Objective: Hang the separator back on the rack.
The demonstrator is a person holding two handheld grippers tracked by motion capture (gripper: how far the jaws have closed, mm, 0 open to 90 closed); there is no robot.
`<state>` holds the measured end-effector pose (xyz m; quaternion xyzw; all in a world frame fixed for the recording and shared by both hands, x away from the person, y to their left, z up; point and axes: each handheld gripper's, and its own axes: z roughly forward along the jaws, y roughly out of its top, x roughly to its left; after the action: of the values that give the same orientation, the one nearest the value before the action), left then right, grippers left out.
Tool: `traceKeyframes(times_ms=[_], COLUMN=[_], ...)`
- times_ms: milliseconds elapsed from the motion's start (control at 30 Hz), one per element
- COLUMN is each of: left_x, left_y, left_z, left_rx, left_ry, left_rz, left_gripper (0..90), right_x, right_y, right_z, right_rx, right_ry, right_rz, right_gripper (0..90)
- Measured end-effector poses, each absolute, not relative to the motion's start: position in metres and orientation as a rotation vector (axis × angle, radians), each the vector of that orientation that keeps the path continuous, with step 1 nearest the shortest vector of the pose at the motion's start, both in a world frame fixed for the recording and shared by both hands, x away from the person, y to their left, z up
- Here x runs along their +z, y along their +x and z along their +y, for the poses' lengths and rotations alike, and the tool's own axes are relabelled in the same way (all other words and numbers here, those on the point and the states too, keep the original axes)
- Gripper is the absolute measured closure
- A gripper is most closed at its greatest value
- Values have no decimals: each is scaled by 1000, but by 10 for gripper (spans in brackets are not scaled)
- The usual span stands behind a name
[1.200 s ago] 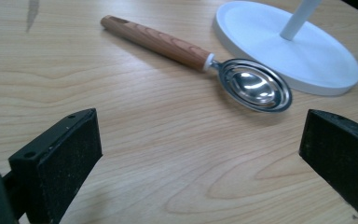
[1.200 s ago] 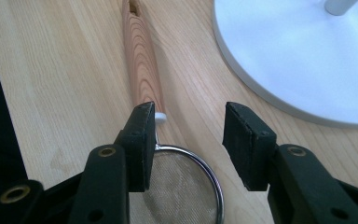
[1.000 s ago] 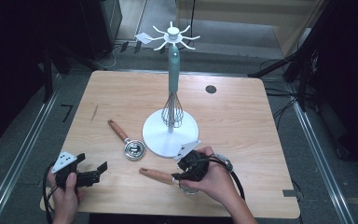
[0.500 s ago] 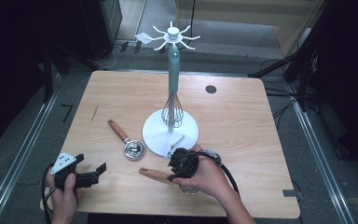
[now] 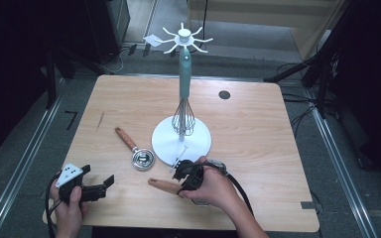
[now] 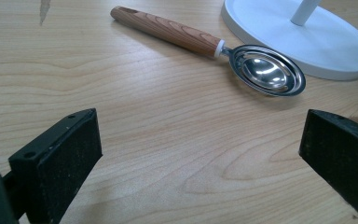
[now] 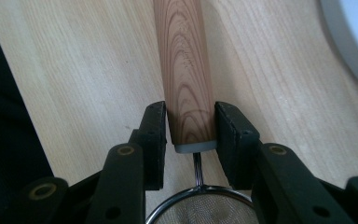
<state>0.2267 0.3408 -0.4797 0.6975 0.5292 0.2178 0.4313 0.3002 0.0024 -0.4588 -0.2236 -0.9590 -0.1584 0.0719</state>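
A small strainer with a wooden handle (image 7: 186,70) lies near the table's front edge; its mesh bowl (image 7: 200,207) shows below the jaws. My right gripper (image 7: 189,126) is shut on the handle's lower end, both pads pressed against the wood. From above, the handle (image 5: 162,186) pokes out left of my right gripper (image 5: 186,176). A wooden-handled metal scoop (image 5: 134,148) lies left of the white stand base (image 5: 198,144). My left gripper (image 5: 96,188) rests open at the front left, with the scoop (image 6: 261,70) ahead of its wide-apart jaws.
A teal utensil stand (image 5: 183,69) with white hooks rises from the round white base; a wire whisk (image 5: 182,119) hangs on it. A dark round hole (image 5: 223,94) marks the table's far right. The wooden table (image 5: 263,148) ends just before my hands.
My right gripper has shifted slightly left along the strainer handle and closed on it. The left gripper has stayed where it was.
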Motion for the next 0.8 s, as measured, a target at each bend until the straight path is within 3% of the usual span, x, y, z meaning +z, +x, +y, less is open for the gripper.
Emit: traceKeyframes(times_ms=[367, 800], left_x=[-481, -481], left_y=[227, 227], left_z=[341, 341], left_rx=[539, 535], left_ry=[1739, 1737], left_rz=[1321, 1320], left_gripper=[0, 0], right_x=[-457, -442], right_y=[294, 296], right_z=[2, -35], right_rx=[-529, -701], right_ry=[-644, -816], right_rz=[-2886, -2916], right_gripper=[706, 707])
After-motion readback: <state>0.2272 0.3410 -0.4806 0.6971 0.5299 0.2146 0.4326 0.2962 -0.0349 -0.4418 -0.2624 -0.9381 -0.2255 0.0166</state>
